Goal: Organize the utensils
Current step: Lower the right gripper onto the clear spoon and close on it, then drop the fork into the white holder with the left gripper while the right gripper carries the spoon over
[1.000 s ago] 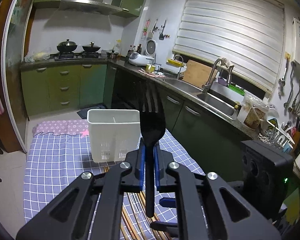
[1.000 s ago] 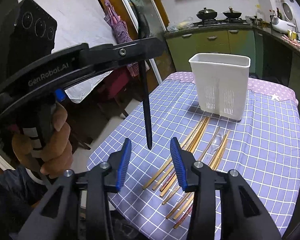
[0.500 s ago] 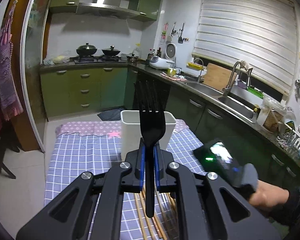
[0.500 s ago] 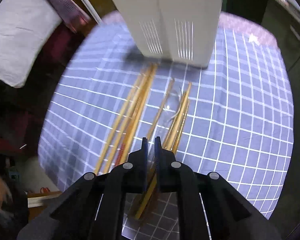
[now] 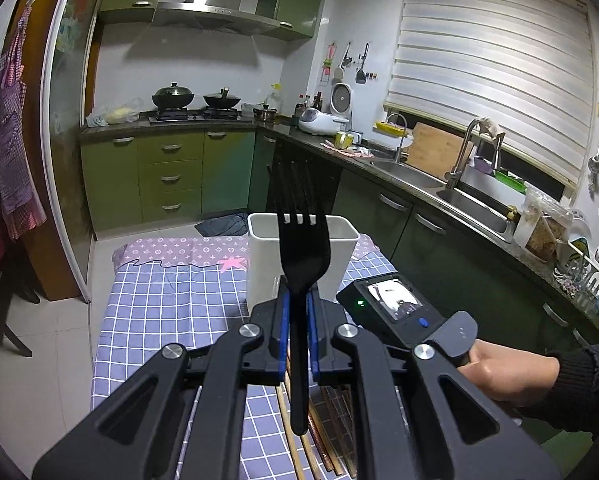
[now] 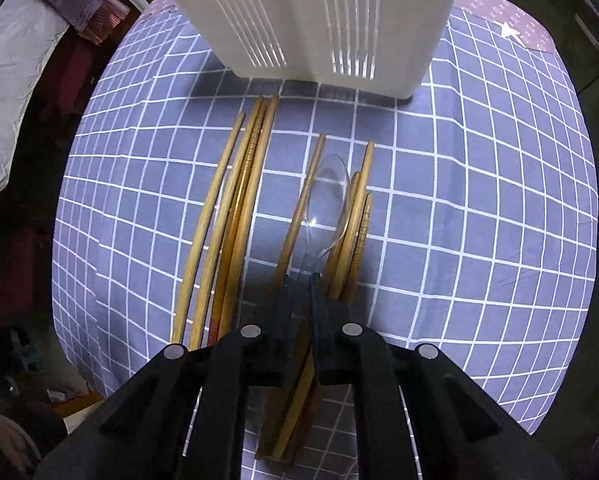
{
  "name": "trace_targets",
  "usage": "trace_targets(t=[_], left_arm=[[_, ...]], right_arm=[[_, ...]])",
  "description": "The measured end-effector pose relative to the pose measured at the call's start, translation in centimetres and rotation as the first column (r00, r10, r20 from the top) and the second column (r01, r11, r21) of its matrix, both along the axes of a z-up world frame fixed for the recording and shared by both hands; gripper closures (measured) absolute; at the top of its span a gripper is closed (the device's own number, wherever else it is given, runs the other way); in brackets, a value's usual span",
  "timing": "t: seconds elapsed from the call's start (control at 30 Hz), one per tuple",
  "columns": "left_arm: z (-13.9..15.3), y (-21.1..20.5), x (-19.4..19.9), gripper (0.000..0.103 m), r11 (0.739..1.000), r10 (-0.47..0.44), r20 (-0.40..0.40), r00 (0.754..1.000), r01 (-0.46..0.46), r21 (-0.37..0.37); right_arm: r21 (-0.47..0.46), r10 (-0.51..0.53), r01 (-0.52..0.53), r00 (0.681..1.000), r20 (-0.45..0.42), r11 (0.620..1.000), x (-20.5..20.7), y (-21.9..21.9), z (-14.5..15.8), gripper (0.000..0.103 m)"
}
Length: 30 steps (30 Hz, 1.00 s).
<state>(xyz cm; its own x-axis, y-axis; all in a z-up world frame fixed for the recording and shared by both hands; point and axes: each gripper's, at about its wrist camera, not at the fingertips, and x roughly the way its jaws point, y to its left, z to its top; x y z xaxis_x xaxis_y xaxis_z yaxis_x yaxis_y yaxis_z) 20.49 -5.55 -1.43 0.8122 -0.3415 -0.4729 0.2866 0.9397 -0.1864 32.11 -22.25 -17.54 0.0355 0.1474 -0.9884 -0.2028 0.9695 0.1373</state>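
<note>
My left gripper (image 5: 298,312) is shut on a black plastic fork (image 5: 302,248) and holds it upright, tines up, above the table in front of the white utensil holder (image 5: 267,264). My right gripper (image 6: 301,280) is down at the tablecloth, its jaws closed around the handle of a clear plastic spoon (image 6: 327,196) that lies among wooden chopsticks (image 6: 239,208). The holder (image 6: 299,20) stands just beyond the chopsticks in the right wrist view. The right gripper's body also shows in the left wrist view (image 5: 395,312).
The table carries a blue checked cloth (image 6: 479,200) with edges at left, right and near side. More chopsticks (image 6: 357,216) lie right of the spoon. Kitchen counters, a sink (image 5: 451,196) and a stove stand beyond the table.
My right gripper dropped from above the table to the chopsticks and closed around the clear spoon's handle. My left gripper kept the fork and swung to face the holder more squarely.
</note>
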Motion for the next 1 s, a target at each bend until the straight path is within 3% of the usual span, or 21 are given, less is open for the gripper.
trace_targets(t=[0.37,0.57,0.8,1.0], left_arm=[[0.0,-0.2,0.1,0.095,1.000,-0.004,-0.006,1.000,0.004,0.005],[0.8,0.0,0.4,0.095,1.000,0.005,0.009,1.000,-0.005,-0.001],[3.7,-1.1,4.0,0.095,1.000,-0.001,0.080,0.997,0.003,-0.031],[6.2,-3.6,9.7,0.095,0.999,0.040,0.220,0.975,-0.040,-0.003]], right_arm=[[-0.033,0.011,-0.011,1.000,0.009,0.999,-0.1,1.8,-0.8,0.091],[0.137,-0.001,-0.019,0.990,0.140,0.990,-2.5,0.5,3.1,0.093],[0.356,-0.118,-0.038,0.906,0.407,0.934,-7.1,-4.6,10.7,0.093],[0.421,-0.172,-0.067,0.846,0.504,0.904,-8.7,-8.1,14.0,0.093]])
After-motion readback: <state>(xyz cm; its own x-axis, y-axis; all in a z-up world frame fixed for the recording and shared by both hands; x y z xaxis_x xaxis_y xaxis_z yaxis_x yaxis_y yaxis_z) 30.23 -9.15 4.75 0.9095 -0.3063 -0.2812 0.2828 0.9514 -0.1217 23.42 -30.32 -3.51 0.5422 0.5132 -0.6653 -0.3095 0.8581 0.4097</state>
